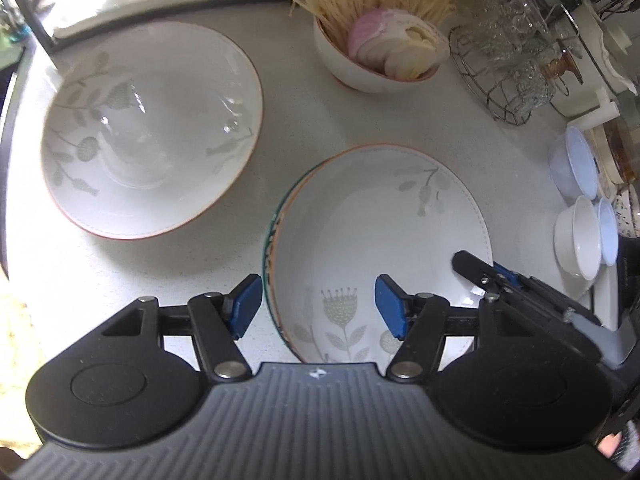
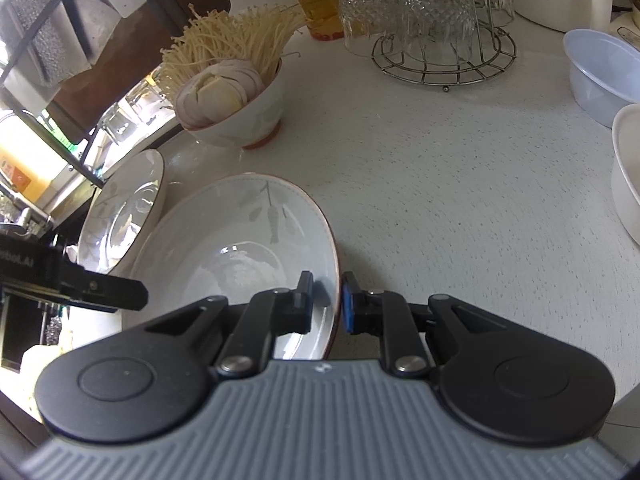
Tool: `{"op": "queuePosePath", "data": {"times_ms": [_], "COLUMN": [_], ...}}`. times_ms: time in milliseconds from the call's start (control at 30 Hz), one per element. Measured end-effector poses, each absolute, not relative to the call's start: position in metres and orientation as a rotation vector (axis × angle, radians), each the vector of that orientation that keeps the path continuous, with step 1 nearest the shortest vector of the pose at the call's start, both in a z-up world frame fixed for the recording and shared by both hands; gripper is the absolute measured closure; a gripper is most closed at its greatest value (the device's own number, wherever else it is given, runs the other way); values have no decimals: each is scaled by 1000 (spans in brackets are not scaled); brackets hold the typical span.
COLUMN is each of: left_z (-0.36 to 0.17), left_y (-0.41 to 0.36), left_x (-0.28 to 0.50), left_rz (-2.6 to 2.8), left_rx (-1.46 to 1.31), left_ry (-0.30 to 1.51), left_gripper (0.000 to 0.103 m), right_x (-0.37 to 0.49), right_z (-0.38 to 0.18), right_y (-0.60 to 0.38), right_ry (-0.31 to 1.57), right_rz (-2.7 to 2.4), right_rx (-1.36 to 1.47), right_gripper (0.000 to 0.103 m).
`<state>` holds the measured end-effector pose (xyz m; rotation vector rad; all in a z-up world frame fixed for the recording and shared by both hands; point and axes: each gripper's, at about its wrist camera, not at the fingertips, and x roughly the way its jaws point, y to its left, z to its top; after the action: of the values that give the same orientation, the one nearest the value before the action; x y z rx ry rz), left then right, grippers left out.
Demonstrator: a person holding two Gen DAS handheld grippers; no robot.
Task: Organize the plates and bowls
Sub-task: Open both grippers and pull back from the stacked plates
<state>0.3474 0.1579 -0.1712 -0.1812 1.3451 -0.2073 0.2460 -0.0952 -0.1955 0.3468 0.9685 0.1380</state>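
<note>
A white leaf-patterned bowl with an orange rim [image 1: 380, 240] sits nested on a teal-rimmed dish [image 1: 268, 252] on the counter. My left gripper [image 1: 320, 306] hangs open over its left edge, the blue pads either side of the rim and not pressing it. My right gripper [image 2: 326, 304] is shut on the same bowl [image 2: 240, 248] at its right rim, one pad inside and one outside. It also shows in the left wrist view as the right gripper [image 1: 474, 270]. A larger matching bowl [image 1: 152, 128] stands alone to the left, the same large bowl [image 2: 124, 216] showing in the right wrist view.
A bowl of enoki mushrooms and sliced onion [image 1: 376, 56] stands at the back. A wire rack of glass cups [image 1: 508, 68] is beside it. Small white and pale blue plastic bowls [image 1: 576, 164] crowd the right edge. The left gripper's finger [image 2: 100, 292] reaches in from the left.
</note>
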Motion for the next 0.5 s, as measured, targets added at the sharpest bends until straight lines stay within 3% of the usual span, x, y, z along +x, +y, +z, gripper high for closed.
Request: {"op": "queuePosePath", "data": {"times_ms": [500], "left_z": [-96], "left_y": [178], "left_x": [290], "left_rz": [-130], "left_rx": [-156], "left_ry": [1019], "left_gripper": [35], "right_x": [226], "right_z": [-119], "right_y": [-94], "right_ry": [813], "right_rz": [130], "right_rx": [200], "right_gripper": [84]}}
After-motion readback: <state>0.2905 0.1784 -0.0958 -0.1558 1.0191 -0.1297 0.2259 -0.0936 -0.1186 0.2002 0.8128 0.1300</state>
